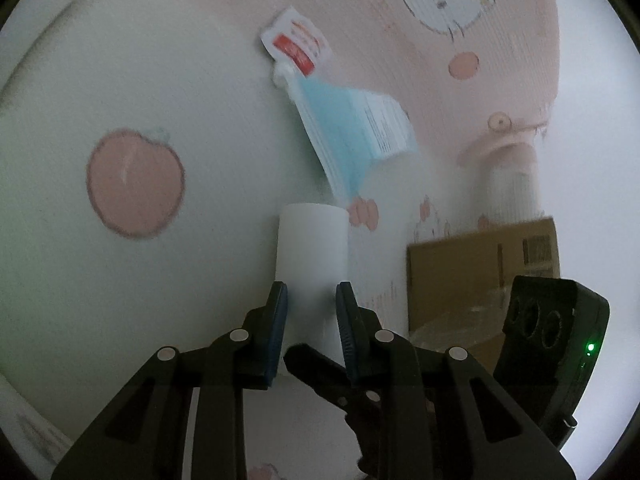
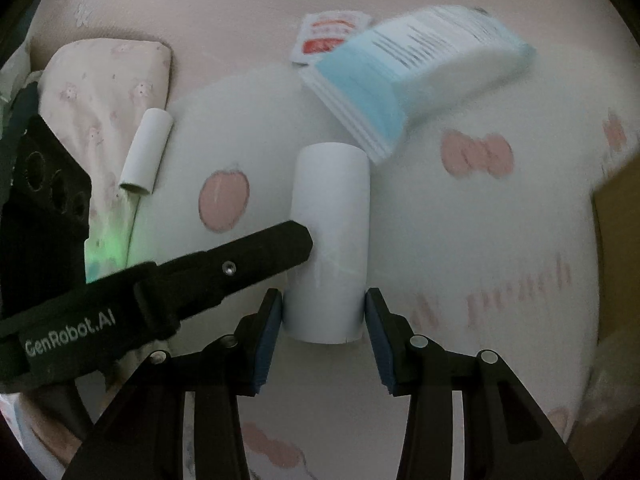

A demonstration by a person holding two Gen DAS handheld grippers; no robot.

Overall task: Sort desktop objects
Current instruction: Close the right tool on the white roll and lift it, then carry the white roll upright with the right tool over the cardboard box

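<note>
Tube, white, plain cardboard roll, gripped by right gripper, left gripper seemingly clamping it too

Left gripper and right gripper both pointed downward, jaws partly closed on same white tube.

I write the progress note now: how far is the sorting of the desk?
Done: nothing visibly sorted; the inside of the box is unclear. In hand: left gripper and right gripper both clamp the tube. Left: mask pack, sachet and small tube lie loose.
</note>
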